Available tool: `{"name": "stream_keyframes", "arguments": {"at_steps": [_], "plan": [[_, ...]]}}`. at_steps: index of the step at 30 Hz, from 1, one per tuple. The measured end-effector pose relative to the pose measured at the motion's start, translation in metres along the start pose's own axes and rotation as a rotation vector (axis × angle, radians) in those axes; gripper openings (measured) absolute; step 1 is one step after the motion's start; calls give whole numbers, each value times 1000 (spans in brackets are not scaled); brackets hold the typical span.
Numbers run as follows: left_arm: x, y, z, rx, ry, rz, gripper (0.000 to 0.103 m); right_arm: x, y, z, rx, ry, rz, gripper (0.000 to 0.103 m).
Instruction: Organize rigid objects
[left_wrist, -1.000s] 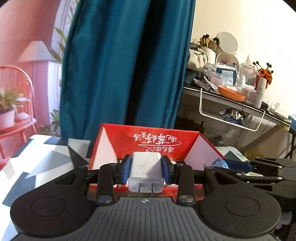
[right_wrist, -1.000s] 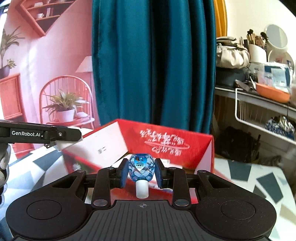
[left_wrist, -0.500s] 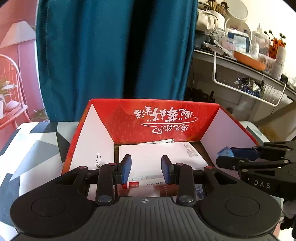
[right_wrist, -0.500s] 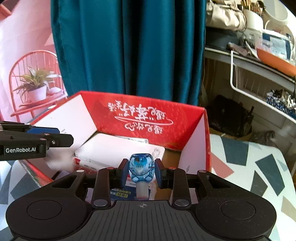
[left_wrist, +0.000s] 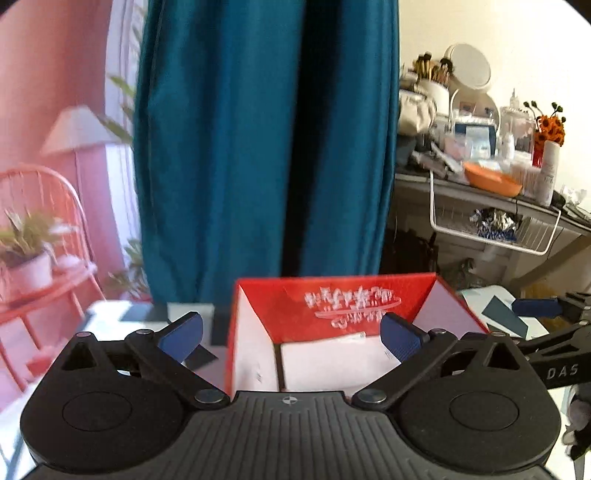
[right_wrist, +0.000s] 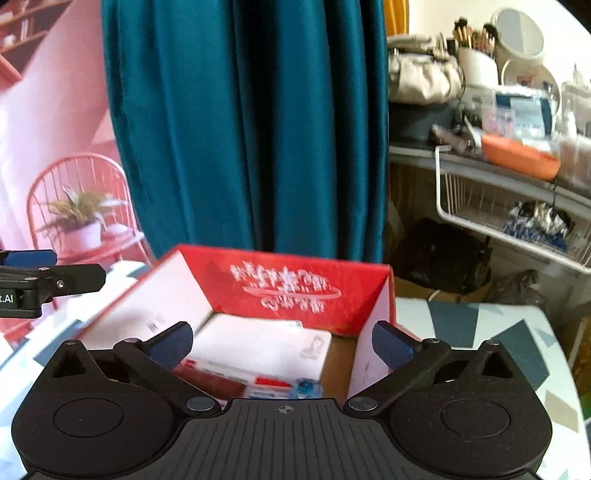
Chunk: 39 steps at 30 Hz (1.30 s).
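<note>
A red cardboard box stands open on the patterned table, with a flat white box lying inside. A small blue bottle rests in the box at its near edge, beside a red-and-white packet. My left gripper hovers over the box's near left side. Its jaws are opening wide and hold nothing. Over the box's near side, my right gripper is likewise opening wide, and the bottle lies loose below it. The white charger is not visible.
A teal curtain hangs behind the box. At right is a cluttered desk with an orange bowl and a white wire basket. A pink backdrop with a chair and a plant lies at left. The patterned tabletop extends right.
The left gripper let go of the white charger and the right let go of the blue bottle, which now lies in the box. Both jaws spread wide and both grippers rose.
</note>
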<state>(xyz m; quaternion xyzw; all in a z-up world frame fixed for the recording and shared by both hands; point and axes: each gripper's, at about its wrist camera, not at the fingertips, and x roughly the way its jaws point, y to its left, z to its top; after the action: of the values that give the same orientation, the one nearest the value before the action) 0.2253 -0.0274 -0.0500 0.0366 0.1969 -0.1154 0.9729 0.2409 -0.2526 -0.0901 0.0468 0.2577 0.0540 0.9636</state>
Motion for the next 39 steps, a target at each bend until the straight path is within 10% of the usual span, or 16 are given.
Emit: {"name": "stream_keyframes", "arguments": {"at_steps": [23,39], "plan": [[-255,-4,32,-84,-142,148,103,-279,94,48,-13,-297,31,103],[-297,-9,20,-68,-170,239,103,-310,123,27,-45,-298,21,103]]}}
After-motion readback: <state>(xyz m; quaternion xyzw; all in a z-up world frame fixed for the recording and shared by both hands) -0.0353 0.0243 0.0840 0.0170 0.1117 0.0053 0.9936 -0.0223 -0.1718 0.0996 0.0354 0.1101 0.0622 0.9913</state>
